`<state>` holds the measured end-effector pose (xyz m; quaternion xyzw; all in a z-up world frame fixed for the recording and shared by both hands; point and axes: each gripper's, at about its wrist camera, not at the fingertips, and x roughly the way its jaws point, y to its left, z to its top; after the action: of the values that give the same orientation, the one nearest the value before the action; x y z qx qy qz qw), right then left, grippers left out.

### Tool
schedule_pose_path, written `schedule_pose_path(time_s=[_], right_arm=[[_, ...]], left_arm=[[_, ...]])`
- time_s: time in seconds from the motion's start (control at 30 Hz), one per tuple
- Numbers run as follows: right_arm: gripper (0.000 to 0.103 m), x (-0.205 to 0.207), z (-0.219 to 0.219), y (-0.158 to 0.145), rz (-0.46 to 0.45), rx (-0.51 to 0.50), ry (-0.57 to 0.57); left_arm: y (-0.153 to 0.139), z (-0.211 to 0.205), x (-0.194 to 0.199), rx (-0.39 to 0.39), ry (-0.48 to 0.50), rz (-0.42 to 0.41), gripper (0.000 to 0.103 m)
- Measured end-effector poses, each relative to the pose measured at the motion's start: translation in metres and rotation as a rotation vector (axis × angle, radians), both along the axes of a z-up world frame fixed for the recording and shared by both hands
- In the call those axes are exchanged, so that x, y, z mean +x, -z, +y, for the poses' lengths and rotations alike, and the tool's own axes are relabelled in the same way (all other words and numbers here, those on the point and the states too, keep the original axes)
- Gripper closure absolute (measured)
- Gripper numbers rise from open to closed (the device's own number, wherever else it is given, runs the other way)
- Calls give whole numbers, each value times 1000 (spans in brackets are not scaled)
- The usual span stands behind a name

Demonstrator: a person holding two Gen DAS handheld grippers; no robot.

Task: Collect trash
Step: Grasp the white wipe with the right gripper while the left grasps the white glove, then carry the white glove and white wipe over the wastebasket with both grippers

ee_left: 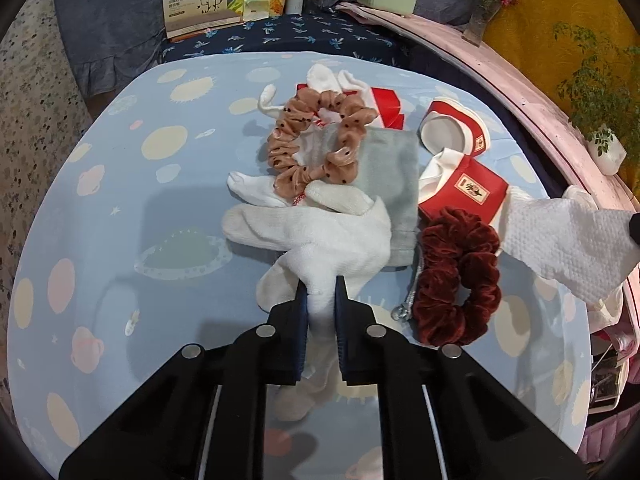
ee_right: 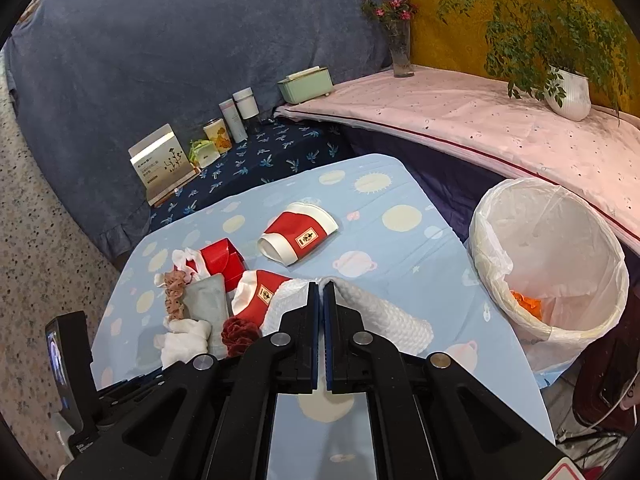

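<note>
**Paper towel in hand, bin not yet reached**

We find the right gripper (ee_right: pixel 321 292) clenched on a white paper towel (ee_right: pixel 376 312), lifted above the table (ee_right: pixel 400 248); we judge the next move is a carry toward the lined bin (ee_right: pixel 560 240) at 3 o'clock, then release. The left gripper (ee_left: pixel 320 296) pinches a white sock (ee_left: pixel 320 232), its jaws part closed. Crushed red cups (ee_right: pixel 298 234) remain at 12 o'clock.

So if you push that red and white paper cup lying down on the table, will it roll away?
Probably a little. The paper cup lies on its side on the blue tablecloth, so a nudge could roll it, likely in a curve since one end looks wider. It looks squashed, which may stop it quickly. Being thin paper, it is probably very light.
</note>
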<state>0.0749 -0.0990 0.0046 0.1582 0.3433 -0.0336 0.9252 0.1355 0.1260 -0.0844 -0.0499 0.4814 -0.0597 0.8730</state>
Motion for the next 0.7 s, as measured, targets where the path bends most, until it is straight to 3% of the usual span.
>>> schedule_pose_path(time_s=[0.3, 0.7], right_arm=[[101, -16, -7, -19, -46, 6, 3], [101, -45, -31, -32, -83, 18, 29]], left_arm=[[-39, -16, -21, -27, 37, -75, 93], [-78, -78, -39, -35, 148, -146, 93]])
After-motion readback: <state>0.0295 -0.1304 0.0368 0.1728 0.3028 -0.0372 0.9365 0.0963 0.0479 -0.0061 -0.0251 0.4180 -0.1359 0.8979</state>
